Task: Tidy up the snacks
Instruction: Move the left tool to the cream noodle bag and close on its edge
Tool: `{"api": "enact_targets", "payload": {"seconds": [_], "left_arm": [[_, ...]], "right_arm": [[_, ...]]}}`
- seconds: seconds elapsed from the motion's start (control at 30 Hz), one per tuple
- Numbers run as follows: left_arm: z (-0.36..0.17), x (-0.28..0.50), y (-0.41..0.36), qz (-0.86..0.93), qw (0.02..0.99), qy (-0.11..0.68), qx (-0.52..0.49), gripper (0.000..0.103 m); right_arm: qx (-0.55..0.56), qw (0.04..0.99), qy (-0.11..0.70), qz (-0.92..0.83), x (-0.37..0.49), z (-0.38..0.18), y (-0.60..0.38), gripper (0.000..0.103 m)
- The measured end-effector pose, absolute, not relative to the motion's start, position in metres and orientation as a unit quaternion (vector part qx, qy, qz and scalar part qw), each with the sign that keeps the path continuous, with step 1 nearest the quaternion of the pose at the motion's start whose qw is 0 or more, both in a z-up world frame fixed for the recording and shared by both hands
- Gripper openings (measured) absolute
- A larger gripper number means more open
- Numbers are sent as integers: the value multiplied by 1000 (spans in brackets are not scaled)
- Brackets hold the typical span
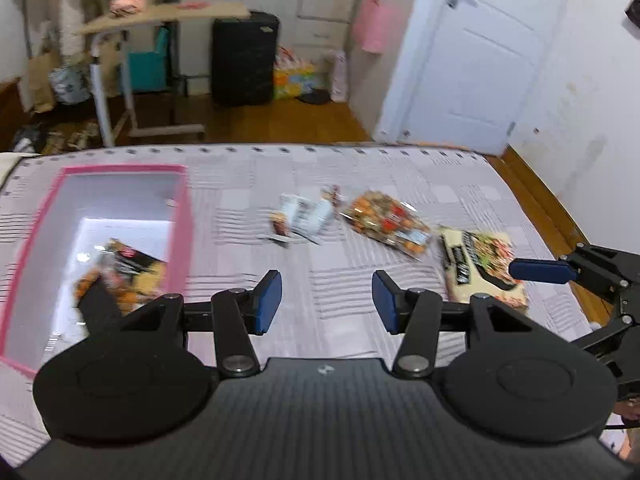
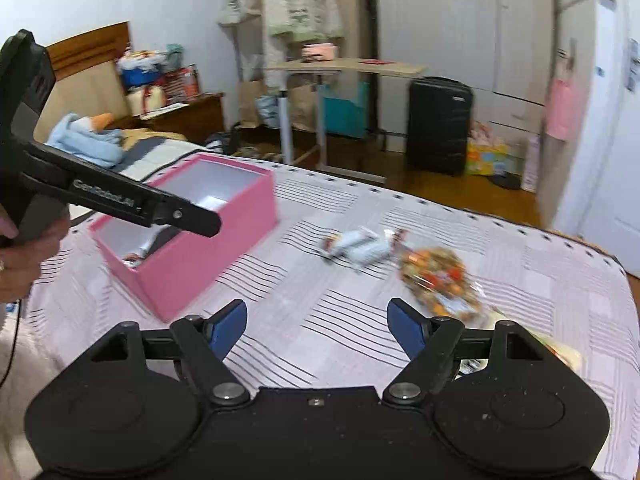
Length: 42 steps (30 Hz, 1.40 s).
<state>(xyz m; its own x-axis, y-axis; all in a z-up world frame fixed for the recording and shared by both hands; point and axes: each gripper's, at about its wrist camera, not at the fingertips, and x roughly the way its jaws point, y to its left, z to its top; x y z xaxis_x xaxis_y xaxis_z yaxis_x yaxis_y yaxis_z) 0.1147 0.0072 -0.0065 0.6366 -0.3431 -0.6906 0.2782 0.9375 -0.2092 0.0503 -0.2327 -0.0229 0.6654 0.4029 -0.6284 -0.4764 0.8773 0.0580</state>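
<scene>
Snacks: three packets (image 1: 384, 222) lay loose on the bedspread right of the pink box (image 1: 176, 240) (some already inside).
Left gripper (image 1: 327, 302): parted, empty.
Right gripper (image 2: 316, 326): wide, empty.
Risk: thin crinkly wrappers might slip a shallow pinch.

You are looking over a bed (image 1: 280, 184) covered in a pale checked sheet with thin dark stripes. Beyond its far edge lies a wooden floor (image 1: 280, 120). A white door (image 1: 472, 64) stands at the right, set in a white wall (image 1: 592, 80). Against the far side you see a black suitcase (image 1: 244, 60) beside a light-topped rolling desk (image 1: 168, 16). In the right wrist view, white wardrobes (image 2: 460, 20) fill the back wall, and a wooden headboard (image 2: 88, 60) rises at the left.
</scene>
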Motion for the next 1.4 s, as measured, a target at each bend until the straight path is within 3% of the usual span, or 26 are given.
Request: {"api": "enact_targets", "payload": {"seconds": [0.3, 0.63, 0.77, 1.23, 1.4], "left_arm": [[-33, 154, -52, -214, 876, 427, -66, 51], [-102, 196, -132, -282, 841, 449, -112, 51], [-131, 211, -155, -298, 824, 462, -135, 50], [-186, 237, -205, -326, 795, 490, -149, 49], [-198, 229, -205, -320, 796, 483, -175, 48]], "right_arm": [[-2, 925, 356, 131, 86, -80, -301, 82], [4, 922, 385, 54, 102, -127, -362, 83], [2, 914, 400, 60, 102, -137, -379, 92], [-46, 886, 445, 124, 111, -182, -385, 92], [-65, 902, 406, 128, 117, -198, -378, 103]]}}
